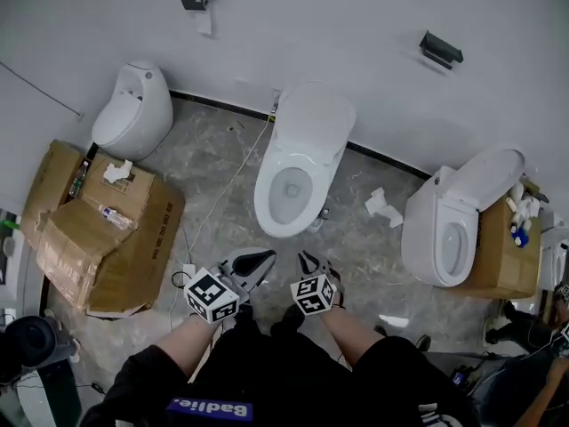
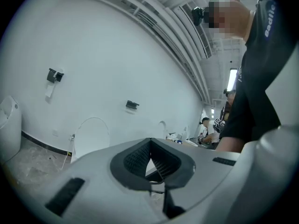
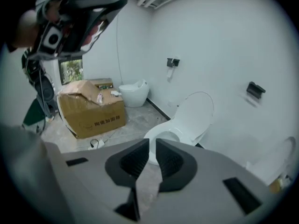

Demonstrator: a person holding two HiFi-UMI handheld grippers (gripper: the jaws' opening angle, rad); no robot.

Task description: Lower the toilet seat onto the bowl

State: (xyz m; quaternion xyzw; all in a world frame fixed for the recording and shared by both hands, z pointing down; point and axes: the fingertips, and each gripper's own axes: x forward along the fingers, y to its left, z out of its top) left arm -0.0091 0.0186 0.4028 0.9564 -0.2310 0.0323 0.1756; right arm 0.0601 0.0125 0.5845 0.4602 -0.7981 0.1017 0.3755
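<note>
Pushing the toilet seat point(image 1: 311, 118), upright against the wall at upper centre, with the left gripper point(image 1: 265, 257) closed and empty and the right gripper point(image 1: 311, 259) barely parted and empty, both at lower centre, could let it slip and slam onto the bowl point(image 1: 267, 205).

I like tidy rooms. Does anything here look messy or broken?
Yes. The big brown cardboard box at the left is crushed and sagging, and crumpled white paper lies on the grey floor between the middle white toilet and the right white toilet.
</note>
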